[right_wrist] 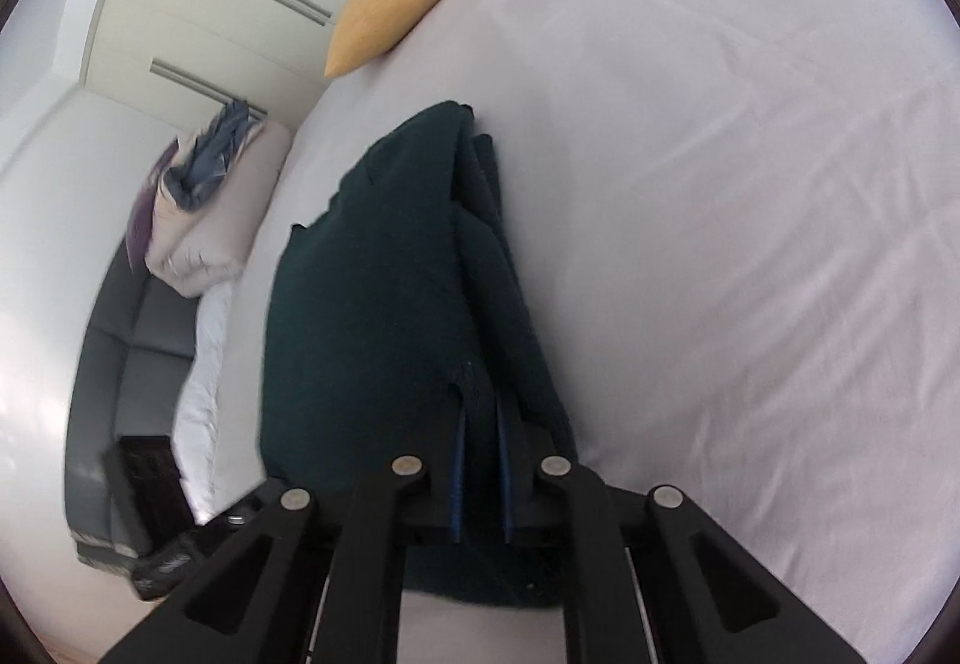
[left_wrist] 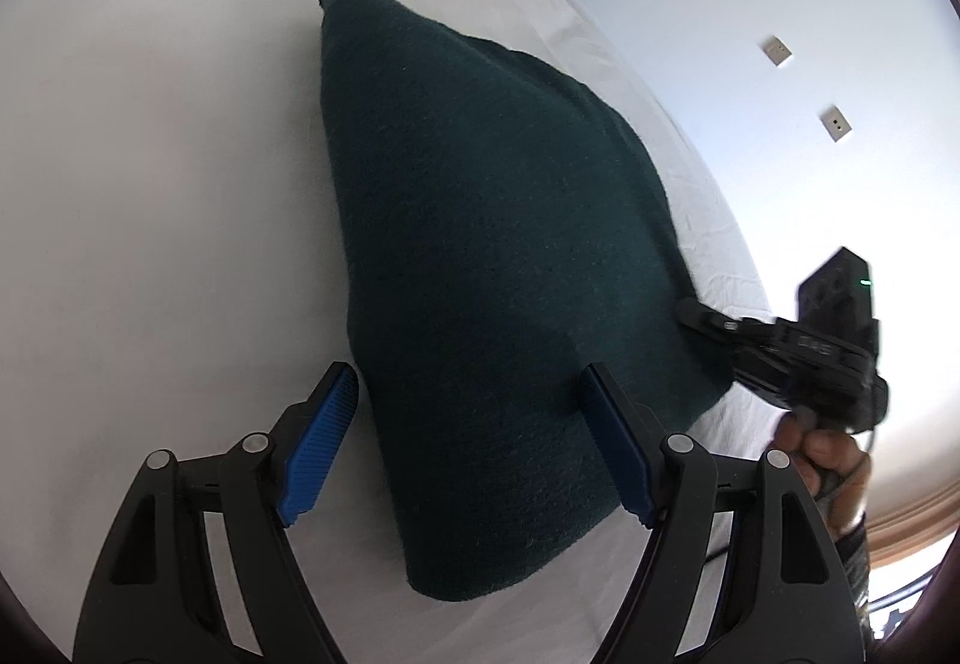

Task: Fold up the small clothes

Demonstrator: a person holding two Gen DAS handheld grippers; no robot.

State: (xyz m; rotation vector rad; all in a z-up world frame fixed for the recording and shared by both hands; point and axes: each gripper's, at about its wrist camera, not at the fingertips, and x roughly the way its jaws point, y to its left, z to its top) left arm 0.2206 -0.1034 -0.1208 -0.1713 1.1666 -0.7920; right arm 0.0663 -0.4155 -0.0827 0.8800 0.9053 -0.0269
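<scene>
My right claw (right_wrist: pixel 477 418) is clamped on the near-right edge of the dark green knit garment (left_wrist: pixel 480 256) lying on the bed (left_wrist: pixel 150 184), left claw (left_wrist: pixel 468 424) spread wide astride its near-left corner; soft, limp, thick fabric, best pinched at corners.
</scene>
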